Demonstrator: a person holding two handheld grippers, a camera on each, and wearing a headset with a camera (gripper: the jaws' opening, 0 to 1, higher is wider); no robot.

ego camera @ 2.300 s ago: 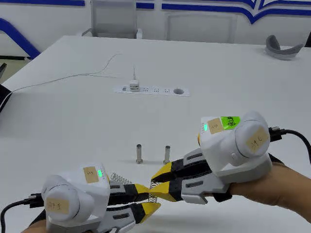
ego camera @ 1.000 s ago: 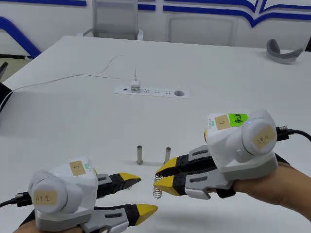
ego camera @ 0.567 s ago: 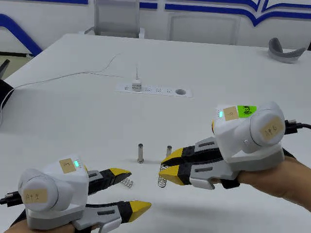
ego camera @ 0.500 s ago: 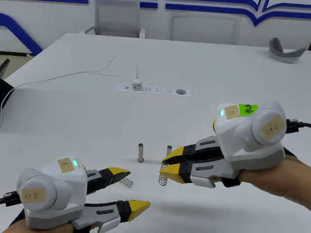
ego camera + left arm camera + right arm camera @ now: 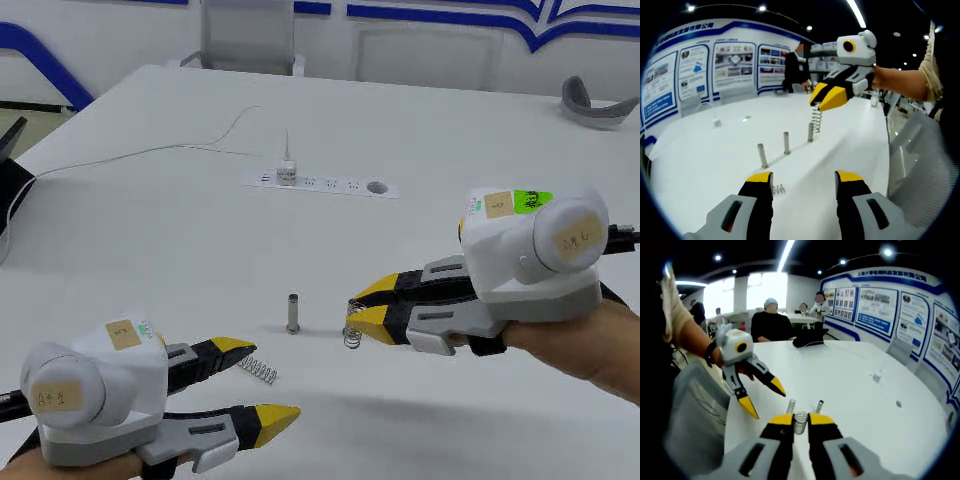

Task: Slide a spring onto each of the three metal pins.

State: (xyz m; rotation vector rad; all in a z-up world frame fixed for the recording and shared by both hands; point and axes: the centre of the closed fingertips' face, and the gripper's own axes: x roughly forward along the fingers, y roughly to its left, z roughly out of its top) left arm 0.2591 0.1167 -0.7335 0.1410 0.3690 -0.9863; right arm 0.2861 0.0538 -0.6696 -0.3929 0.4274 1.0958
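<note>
My right gripper is shut on a small upright spring, whose lower end sits at the top of a metal pin. From behind, that spring shows between the shut fingers of my right gripper, with two pins just beyond. A bare pin stands to its left. In the left gripper view three pins stand in a row. My left gripper is open near the table's front edge, with a loose spring lying on the table between its fingertips.
A white power strip with a plugged adapter and a thin cable lies mid-table. A grey curved object rests at the far right, a chair stands behind the table. People sit in the background of the right gripper view.
My left gripper has opened and drawn back to the left, leaving a spring lying on the table. The right gripper has carried its spring away from me, to the pin.
</note>
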